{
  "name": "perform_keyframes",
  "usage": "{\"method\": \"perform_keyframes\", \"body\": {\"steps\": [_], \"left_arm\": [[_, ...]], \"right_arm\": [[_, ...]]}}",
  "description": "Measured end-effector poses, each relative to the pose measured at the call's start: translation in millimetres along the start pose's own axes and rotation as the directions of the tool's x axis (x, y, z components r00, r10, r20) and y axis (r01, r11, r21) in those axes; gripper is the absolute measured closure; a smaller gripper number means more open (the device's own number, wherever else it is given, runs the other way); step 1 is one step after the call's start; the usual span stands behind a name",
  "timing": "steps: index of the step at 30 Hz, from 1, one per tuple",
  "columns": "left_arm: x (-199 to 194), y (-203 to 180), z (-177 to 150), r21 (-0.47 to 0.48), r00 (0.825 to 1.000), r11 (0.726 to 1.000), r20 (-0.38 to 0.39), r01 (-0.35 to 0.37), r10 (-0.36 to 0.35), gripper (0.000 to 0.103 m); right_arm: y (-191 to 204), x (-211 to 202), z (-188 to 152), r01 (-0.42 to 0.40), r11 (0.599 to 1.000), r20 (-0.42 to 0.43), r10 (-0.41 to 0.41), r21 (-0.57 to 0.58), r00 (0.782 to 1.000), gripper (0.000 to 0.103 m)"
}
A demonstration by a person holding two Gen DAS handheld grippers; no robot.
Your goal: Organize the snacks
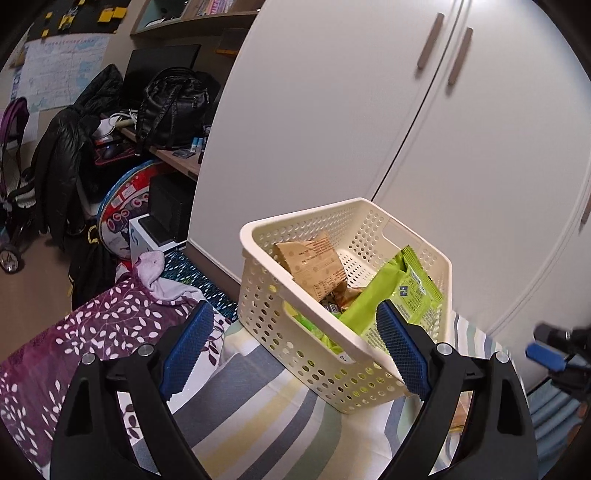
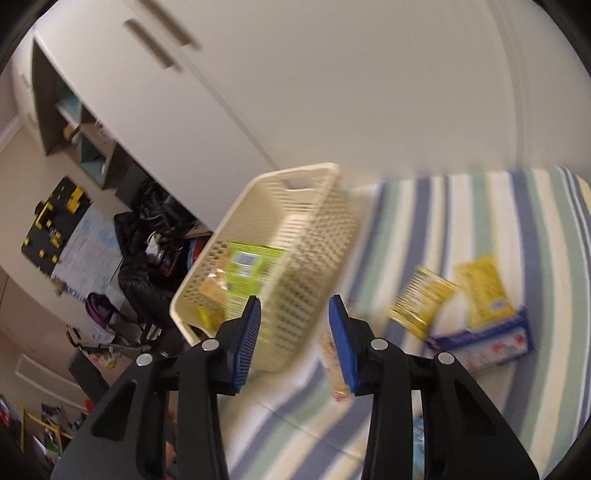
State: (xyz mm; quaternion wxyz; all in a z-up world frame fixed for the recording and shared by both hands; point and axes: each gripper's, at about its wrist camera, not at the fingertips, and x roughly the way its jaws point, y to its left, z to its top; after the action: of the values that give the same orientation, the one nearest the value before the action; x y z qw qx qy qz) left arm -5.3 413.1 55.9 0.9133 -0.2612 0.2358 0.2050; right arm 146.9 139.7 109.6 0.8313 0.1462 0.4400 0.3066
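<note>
Snack basket (image 1: 343, 314) on striped bedcover (image 1: 258, 417), bedroom.

White wardrobe doors (image 1: 369, 110) w/ long handles fill the back. Left: cluttered desk (image 1: 177, 158) w/ black bag (image 1: 173, 107), dark jacket (image 1: 62, 155) on a chair, wall poster (image 1: 62, 70), shelves (image 1: 192, 18) above. Striped bedding (image 2: 480, 229) up front, wood-tone floor (image 1: 29, 291).

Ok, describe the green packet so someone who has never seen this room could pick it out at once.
Find the cream perforated basket sitting on the striped bedcover in front of the white wardrobe. Inside it, the green packet leans against the wall on the wardrobe side. It is the only bright lime wrapper with a small blue mark; the brown paper packet beside it is dull tan.
</note>
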Motion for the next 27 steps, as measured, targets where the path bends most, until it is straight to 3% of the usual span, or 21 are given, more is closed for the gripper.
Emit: {"method": "perform_keyframes", "body": {"steps": [2,4,5,6,7,10,16,20,27], "left_arm": [[2.5,5.1,0.1,-0.021,1.000,1.000,-0.011,0.010,-0.010,0.012],[5.1,9.0,0.5,-0.040,1.000,0.999,-0.021,0.014,-0.015,0.012],[6.3,10.9,0.6,-0.049,0.999,0.999,-0.026,0.018,-0.020,0.012],[6.5,12.1,0.6,-0.053,0.999,0.998,-0.028,0.022,-0.024,0.012],[6.5,12.3,0.3,-0.055,0.999,0.998,-0.030,0.026,-0.028,0.012],[4.3,11.4,0.2,-0.057,0.999,0.997,-0.028,0.042,-0.044,0.012],[3.6,12.1,0.9,-0.065,0.998,0.996,-0.029,0.055,-0.057,0.012],[3.5,12.4,0.5,-0.069,0.998,0.996,-0.030,0.052,-0.054,0.012],[2.7,11.7,2.3,-0.065,0.997,0.996,-0.029,0.064,-0.066,0.012]], "right_arm": [[18.3,8.6,4.1,0.013,1.000,0.000,-0.013,-0.022,1.000,0.063],[24.3,15.0,2.7,0.087,0.995,0.013,-0.086,-0.047,0.996,0.062],[25.4,19.6,1.2,0.132,0.989,0.014,-0.132,-0.065,0.991,0.055],[23.9,26.3,-2.2,0.172,0.981,0.002,-0.172,-0.090,0.985,0.038],[19.8,33.4,-5.2,0.203,0.973,-0.009,-0.205,-0.107,0.979,0.031],[-5.8,51.1,-12.7,0.293,0.939,-0.042,-0.305,-0.178,0.951,0.029],[-30.8,102.9,-13.3,0.246,0.918,-0.170,-0.309,-0.312,0.936,0.029],[-40.6,125.7,-7.2,0.183,0.928,-0.241,-0.268,-0.324,0.933,0.025],[-27.6,118.0,-34.1,0.078,0.906,-0.329,-0.230,-0.417,0.916,0.023]]}}
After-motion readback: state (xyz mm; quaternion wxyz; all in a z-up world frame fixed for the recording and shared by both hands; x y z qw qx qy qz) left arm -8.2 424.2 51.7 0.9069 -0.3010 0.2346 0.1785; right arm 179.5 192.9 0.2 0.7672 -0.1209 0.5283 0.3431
